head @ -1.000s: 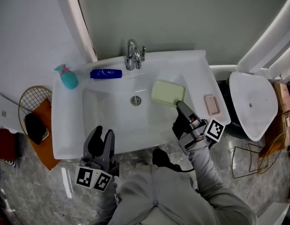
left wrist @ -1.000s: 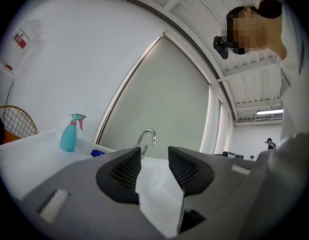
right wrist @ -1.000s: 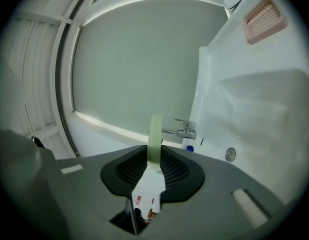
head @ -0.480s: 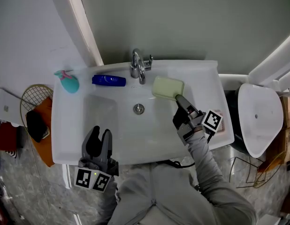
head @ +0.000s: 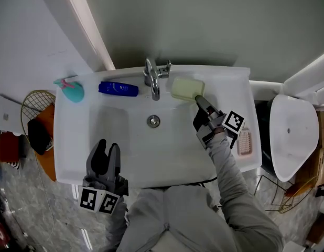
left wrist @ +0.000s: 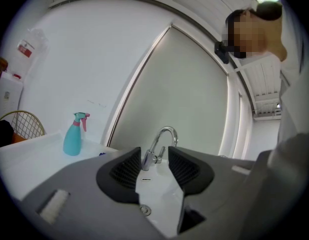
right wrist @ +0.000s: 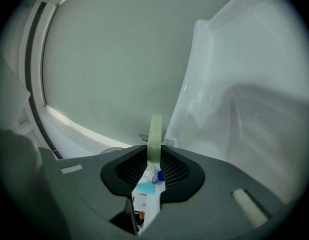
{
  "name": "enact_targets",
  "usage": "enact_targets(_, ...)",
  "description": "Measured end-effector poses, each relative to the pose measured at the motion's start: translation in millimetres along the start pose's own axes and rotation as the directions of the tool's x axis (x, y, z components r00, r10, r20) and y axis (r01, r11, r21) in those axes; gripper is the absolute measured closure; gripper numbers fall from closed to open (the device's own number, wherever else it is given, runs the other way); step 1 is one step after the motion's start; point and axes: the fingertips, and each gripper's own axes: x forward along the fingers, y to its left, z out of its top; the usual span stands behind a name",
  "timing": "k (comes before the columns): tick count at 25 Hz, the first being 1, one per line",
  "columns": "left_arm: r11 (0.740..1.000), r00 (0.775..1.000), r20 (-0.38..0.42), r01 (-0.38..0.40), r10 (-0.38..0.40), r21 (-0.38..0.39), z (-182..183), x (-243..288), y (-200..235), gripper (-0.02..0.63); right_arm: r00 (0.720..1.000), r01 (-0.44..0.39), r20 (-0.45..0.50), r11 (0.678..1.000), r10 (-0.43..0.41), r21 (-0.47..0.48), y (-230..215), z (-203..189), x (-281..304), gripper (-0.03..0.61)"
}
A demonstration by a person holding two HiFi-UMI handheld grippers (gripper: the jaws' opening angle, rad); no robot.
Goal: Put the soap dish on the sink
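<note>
The pale green soap dish (head: 187,88) is over the sink's back ledge, just right of the faucet (head: 153,80). My right gripper (head: 198,100) is shut on its near edge. In the right gripper view the dish shows as a thin green strip (right wrist: 155,139) pinched between the jaws of that gripper (right wrist: 154,161). Whether the dish rests on the ledge I cannot tell. My left gripper (head: 103,156) stands open and empty over the front left of the white sink (head: 115,135). In the left gripper view the gap in this gripper (left wrist: 154,164) frames the faucet (left wrist: 162,139).
A blue bottle (head: 118,89) lies on the back ledge left of the faucet, with a teal spray bottle (head: 70,90) at the far left corner. A pink ribbed item (head: 245,140) sits on the right ledge. A toilet (head: 293,135) stands right; a wire basket (head: 33,114) stands left.
My right gripper has carried the soap dish from over the basin's right side toward the back ledge beside the faucet. My left gripper has shifted a little along the sink's front.
</note>
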Motion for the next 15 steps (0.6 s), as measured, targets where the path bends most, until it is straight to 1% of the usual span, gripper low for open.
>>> enact_targets(5, 1.0, 1.0, -0.009, -0.017, 0.018, 0.008, 1.0, 6.0, 2.6, 0.434, 0.999, 0.027, -0.02, 0.999, -0.027, 0.027, -17.8, 2.9, 14.5, 0.499)
enact_targets(9, 1.0, 1.0, -0.015, -0.024, 0.024, 0.015, 2.4, 11.2, 3.7, 0.434, 0.999, 0.021, -0.038, 0.999, -0.02, 0.039, -31.6, 8.9, 28.1, 0.499)
enact_targets(12, 0.999, 0.999, -0.018, -0.027, 0.028, 0.019, 3.4, 14.9, 4.2, 0.434, 0.998, 0.038, -0.054, 0.998, -0.036, 0.044, -41.5, 12.3, 35.9, 0.499)
enact_targets(15, 0.999, 0.999, -0.019, -0.029, 0.029, 0.022, 3.4, 18.5, 4.0, 0.434, 0.998, 0.031, -0.062, 0.998, -0.028, 0.047, -46.7, 16.3, 42.3, 0.499)
